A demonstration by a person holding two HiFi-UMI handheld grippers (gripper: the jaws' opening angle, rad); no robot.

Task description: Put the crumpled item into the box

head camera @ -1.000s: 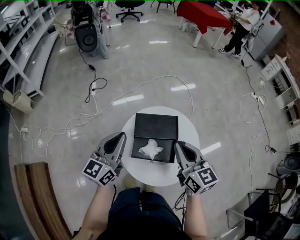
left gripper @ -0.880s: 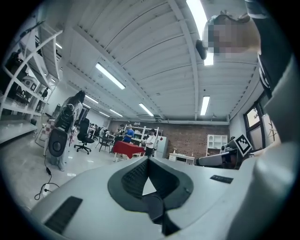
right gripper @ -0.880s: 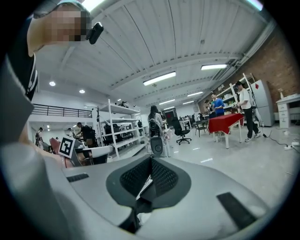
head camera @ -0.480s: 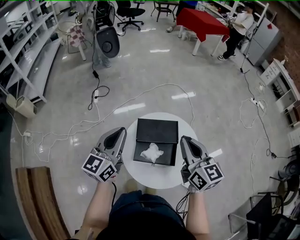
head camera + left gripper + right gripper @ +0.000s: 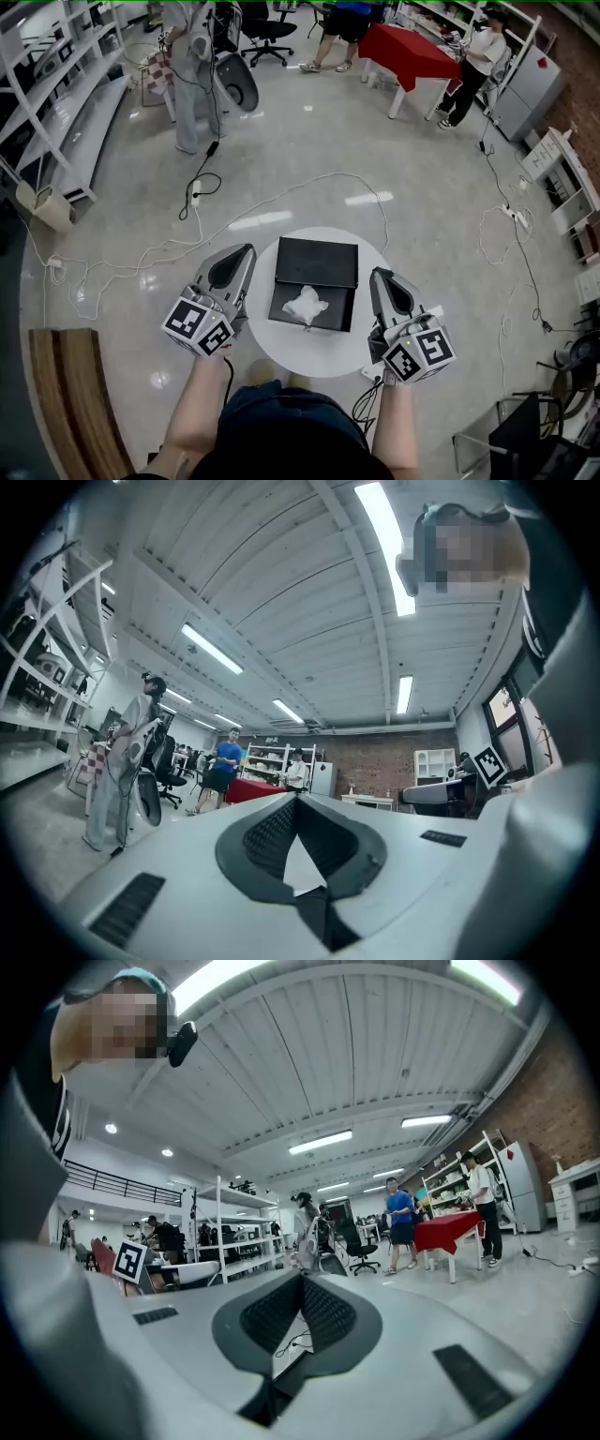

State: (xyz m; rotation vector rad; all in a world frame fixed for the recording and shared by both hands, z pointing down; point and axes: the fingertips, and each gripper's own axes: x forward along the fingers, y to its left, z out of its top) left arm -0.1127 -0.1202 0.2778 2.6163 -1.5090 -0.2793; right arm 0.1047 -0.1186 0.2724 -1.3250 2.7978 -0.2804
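Crumpled paper (image 5: 305,305) is seen inside the black box (image 5: 339,306) on the table (image 5: 319,353); left gripper (image 5: 244,253) and right gripper (image 5: 379,277) are both held closed, nothing gripped.

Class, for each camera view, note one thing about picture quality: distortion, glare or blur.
Head view: the fisheye lens bends the shelving at the left edge, and lights glare off the glossy floor. Left gripper view: strongly curved, with dark corners and the ceiling light blown out. Right gripper view: equally curved, with dark corners and the ceiling strip overexposed.
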